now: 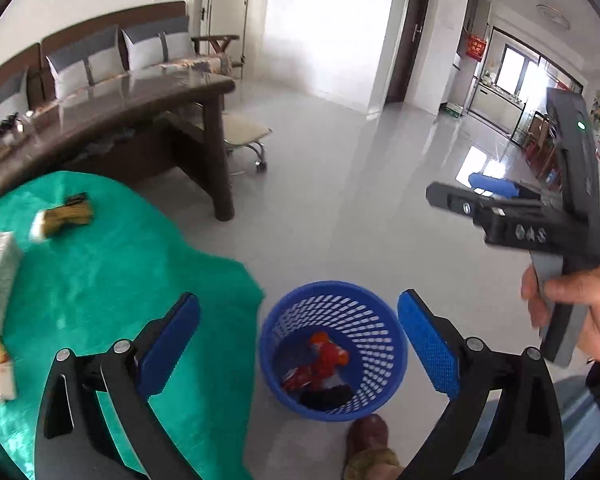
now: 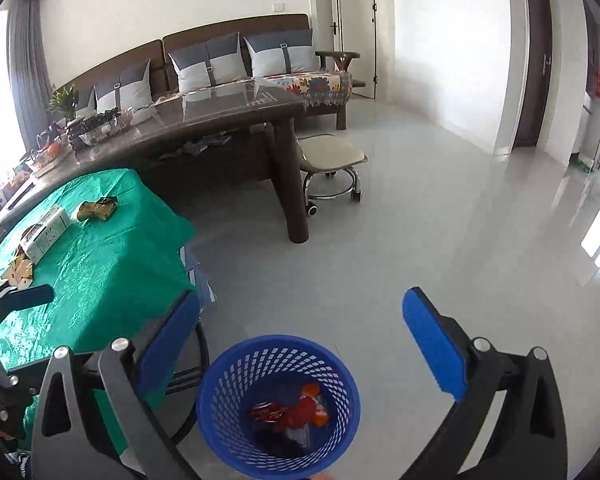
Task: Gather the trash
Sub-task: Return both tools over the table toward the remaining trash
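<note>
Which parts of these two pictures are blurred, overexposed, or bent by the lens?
Left wrist view: gold wrapper on the green tablecloth is motion-smeared; doorway overexposed. Right wrist view: sharper; window at left blown out, glare patches on the floor. Both: fisheye curves the dark wooden table.

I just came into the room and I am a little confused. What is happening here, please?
A person holds a gripper in each hand above a round blue plastic basket on the grey floor. Both the left gripper and the right gripper are open and empty. Red and orange wrappers already lie in the basket. A gold wrapper and a white carton remain on the green tablecloth.
</note>
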Tool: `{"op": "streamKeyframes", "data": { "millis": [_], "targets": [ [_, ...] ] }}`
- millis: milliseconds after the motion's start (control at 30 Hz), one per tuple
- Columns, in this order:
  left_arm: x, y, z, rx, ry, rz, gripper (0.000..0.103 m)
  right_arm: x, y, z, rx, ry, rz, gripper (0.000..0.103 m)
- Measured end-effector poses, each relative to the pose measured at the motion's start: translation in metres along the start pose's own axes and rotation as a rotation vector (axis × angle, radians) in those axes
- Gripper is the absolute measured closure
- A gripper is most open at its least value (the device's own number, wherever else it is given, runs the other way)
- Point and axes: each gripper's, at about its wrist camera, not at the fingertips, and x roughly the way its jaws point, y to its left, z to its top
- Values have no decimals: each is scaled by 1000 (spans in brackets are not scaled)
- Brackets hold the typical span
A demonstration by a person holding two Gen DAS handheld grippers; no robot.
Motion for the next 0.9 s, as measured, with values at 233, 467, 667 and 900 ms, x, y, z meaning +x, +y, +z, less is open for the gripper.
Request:
{"op": "streamKeyframes", "data": {
  "millis": [233, 467, 667, 900],
  "targets": [
    [-49, 64, -62, 30, 59, 215, 5, -5, 77, 4, -125, -36, 58, 5],
    [-105, 153, -115, -78, 95, 374, 5, 11, 190, -1, -170, 86, 269, 5],
    [-136, 216, -146, -226, 112, 432, 5, 38, 293, -28, -347, 187, 312, 5],
    [-144, 243, -153, -339, 113, 343, 5, 67, 318, -41, -380, 273, 311, 5]
  ]
}}
